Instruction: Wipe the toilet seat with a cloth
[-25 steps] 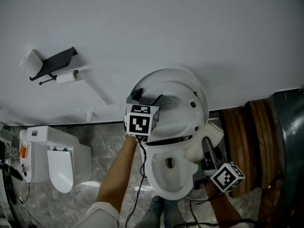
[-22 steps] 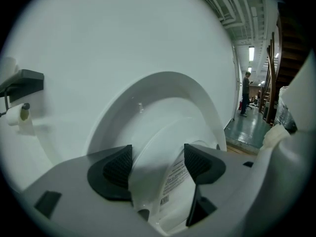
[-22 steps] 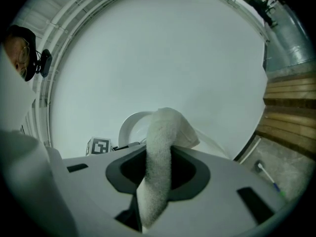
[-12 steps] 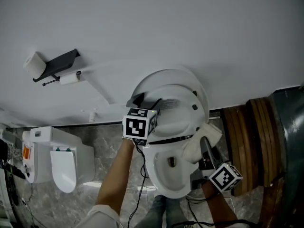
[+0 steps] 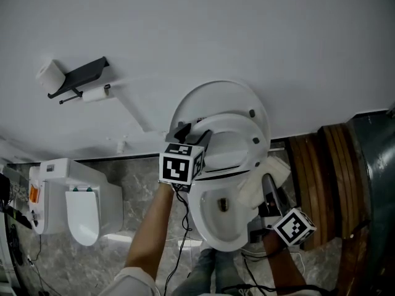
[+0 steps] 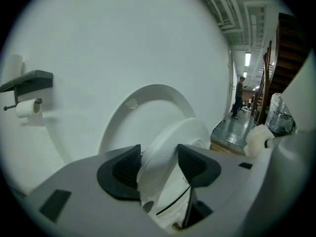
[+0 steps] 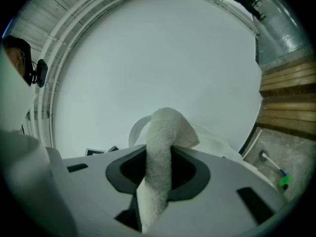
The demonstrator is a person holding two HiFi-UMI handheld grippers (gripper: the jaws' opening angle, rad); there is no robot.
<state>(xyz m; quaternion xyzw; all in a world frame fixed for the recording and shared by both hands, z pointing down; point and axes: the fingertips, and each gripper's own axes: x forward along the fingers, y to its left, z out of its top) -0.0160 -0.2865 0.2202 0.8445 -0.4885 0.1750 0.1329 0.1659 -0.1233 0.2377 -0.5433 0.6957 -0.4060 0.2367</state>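
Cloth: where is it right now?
Head view, right side: the cloth is pinched in the right hand-held gripper, just right of the toilet bowl.

White toilet seat [image 5: 236, 145], white cloth [image 7: 165, 132], grey wall [image 5: 216, 29].

The white ceramic toilet bowl [image 5: 210, 233] is set against the far wall, its round white lid [image 5: 216, 97] raised behind the tilted white oval seat [image 5: 237, 134]. A black metal paper holder [image 5: 80, 76] is fixed far left, a white boxy unit [image 5: 80, 193] is placed below it, and brown wooden slats [image 5: 327, 184] are stood at right.
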